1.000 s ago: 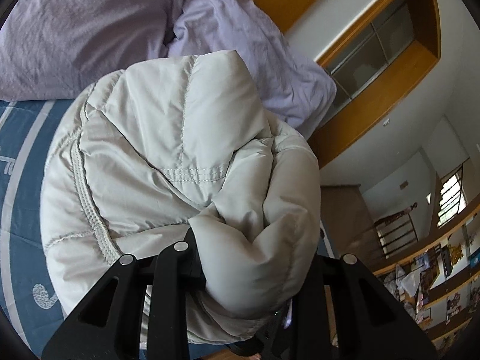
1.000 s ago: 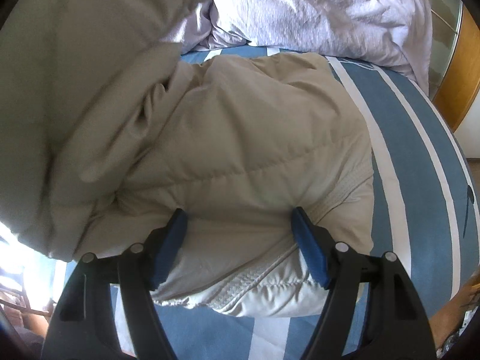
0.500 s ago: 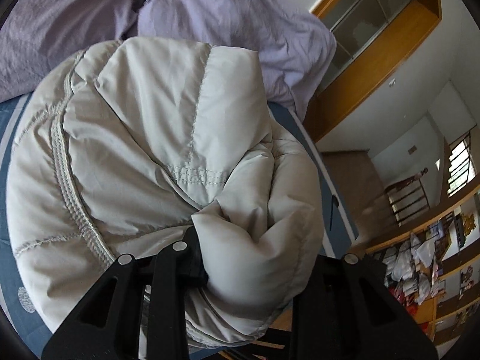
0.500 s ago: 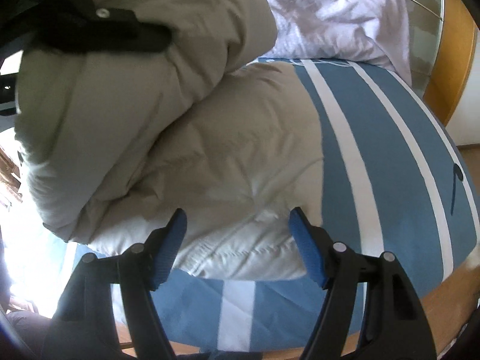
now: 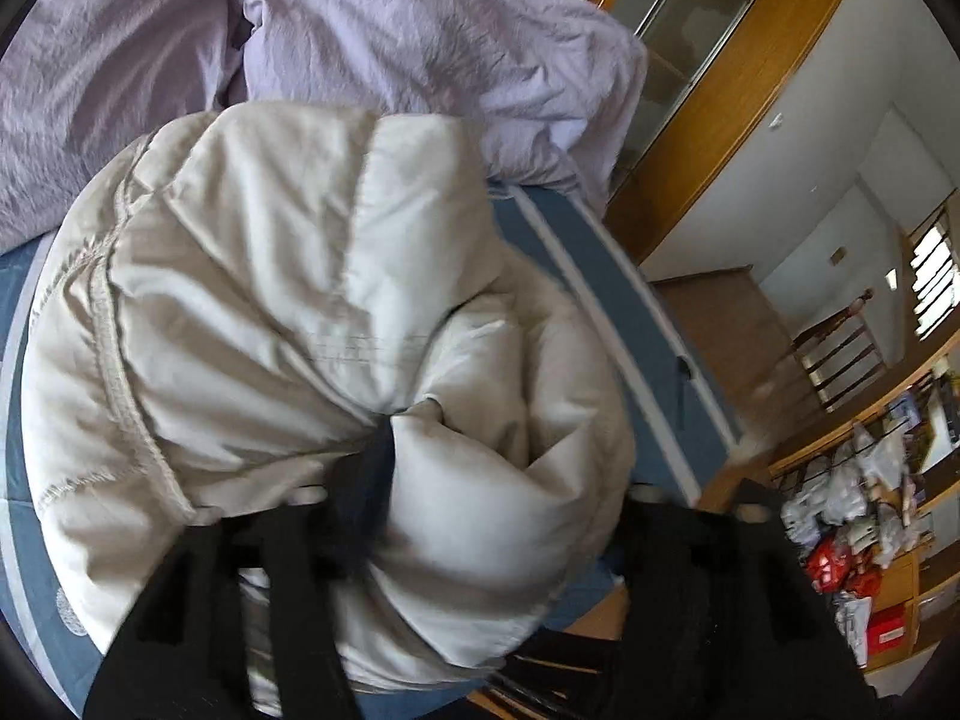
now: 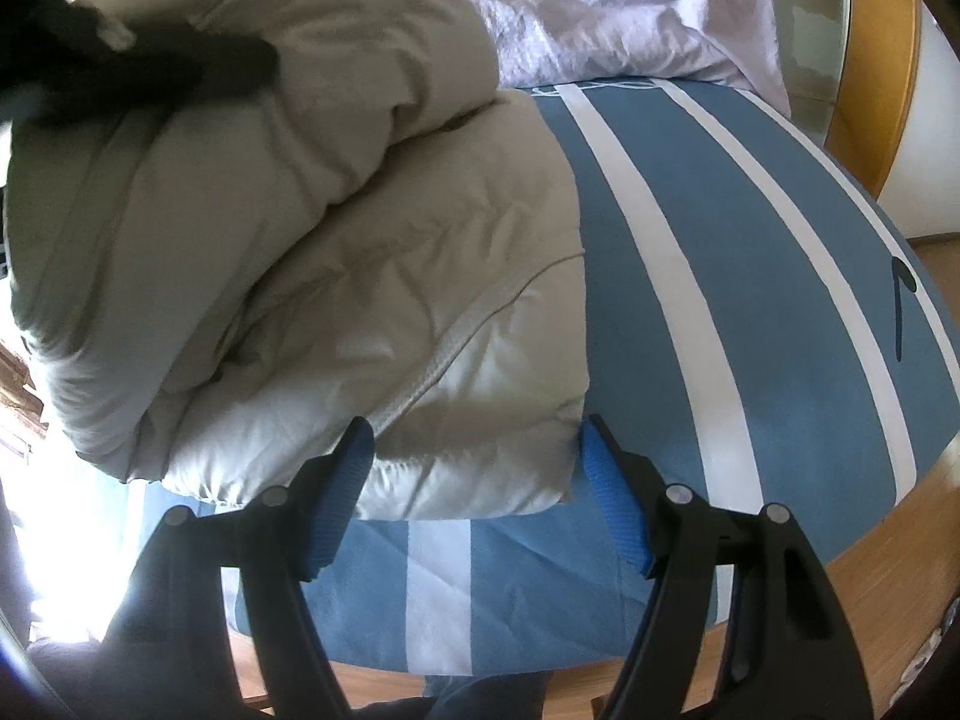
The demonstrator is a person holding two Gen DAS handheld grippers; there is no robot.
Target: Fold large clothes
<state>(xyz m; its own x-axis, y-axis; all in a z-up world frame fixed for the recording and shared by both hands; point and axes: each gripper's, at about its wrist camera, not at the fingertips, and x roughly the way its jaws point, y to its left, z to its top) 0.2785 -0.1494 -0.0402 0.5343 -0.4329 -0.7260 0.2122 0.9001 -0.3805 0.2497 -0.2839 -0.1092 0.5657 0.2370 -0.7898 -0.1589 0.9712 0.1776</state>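
Fingers first: in the left wrist view the left gripper (image 5: 480, 516) has its black jaws clamped on a thick bunch of the puffy cream jacket (image 5: 288, 312), padding bulging between and over them at the lower middle of the frame. In the right wrist view the right gripper (image 6: 474, 480) shows its blue-padded fingers (image 6: 342, 480) spread apart at the bottom of the frame, bracketing the near edge of the jacket's lower layer; whether the pads touch the cloth I cannot tell, but they are not pinching it.

Outward from there, the jacket lies on the blue bedsheet with white stripes (image 6: 750, 300), filling the left and centre of the right wrist view. Its raised part, held by the left gripper at the upper left, is draped back over the flat part beneath. A rumpled lilac duvet (image 5: 420, 42) sits along the top of both views, with wooden furniture (image 5: 738, 96) at the upper right.

The step in hand looks like laying the lifted half over the lower half. To do it well, I would keep the left grip firm until the held edge lines up with the edge below, lower it flat rather than drop it, and use the open right gripper to steady the bottom layer, since the slick padded cloth may slide or spring back.
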